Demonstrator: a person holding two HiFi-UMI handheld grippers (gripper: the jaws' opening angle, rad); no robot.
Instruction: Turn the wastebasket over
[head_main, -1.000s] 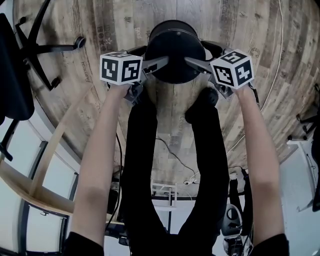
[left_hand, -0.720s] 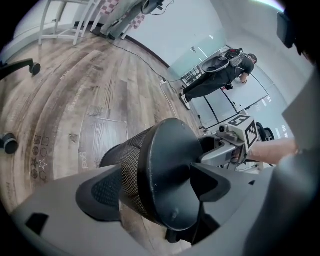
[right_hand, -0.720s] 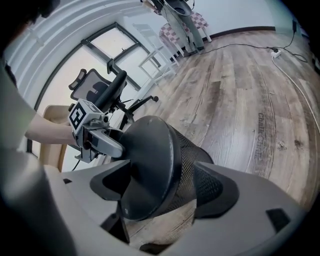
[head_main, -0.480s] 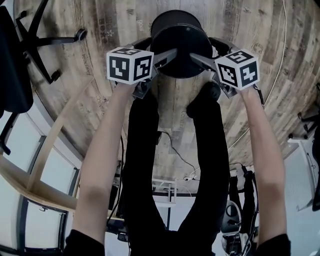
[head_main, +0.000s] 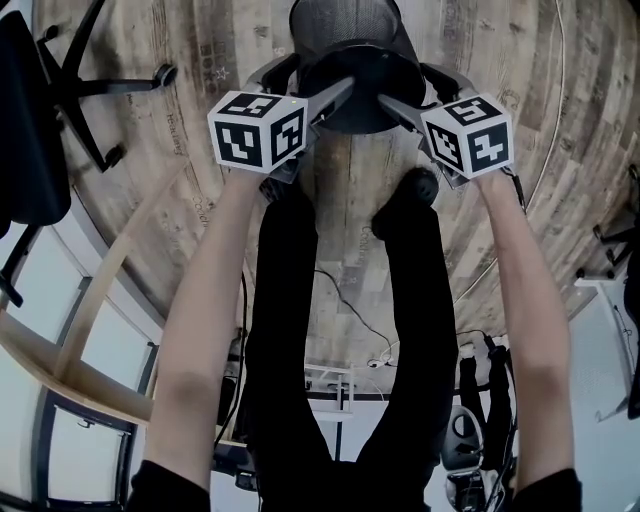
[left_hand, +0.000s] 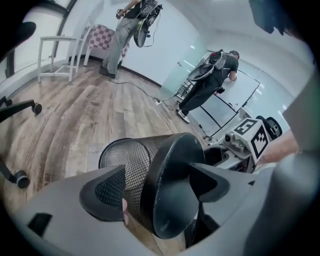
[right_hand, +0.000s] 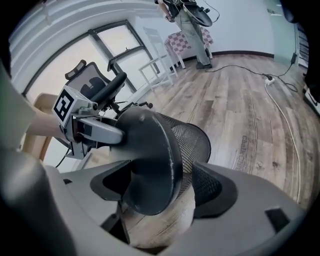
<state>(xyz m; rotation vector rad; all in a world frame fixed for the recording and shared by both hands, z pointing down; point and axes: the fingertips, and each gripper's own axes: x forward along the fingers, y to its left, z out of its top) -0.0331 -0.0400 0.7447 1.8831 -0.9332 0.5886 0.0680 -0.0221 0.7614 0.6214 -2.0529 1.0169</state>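
The black mesh wastebasket is off the wooden floor, tipped on its side, its solid round base turned towards me and its open mouth pointing away. My left gripper clamps the base rim from the left, one jaw on the mesh wall, the other on the base disc. From the right, my right gripper grips the rim the same way. In the left gripper view the wastebasket fills the left gripper. In the right gripper view the wastebasket sits between the jaws of the right gripper.
A black office chair stands at the left, with a wooden frame below it. My black-trousered legs stand under the basket; a cable runs across the floor. Two people stand far off by a white stool.
The wastebasket has tipped from base-up to lying on its side, so its mesh wall now shows beyond the base. Both grippers moved forward with it, still clamped on.
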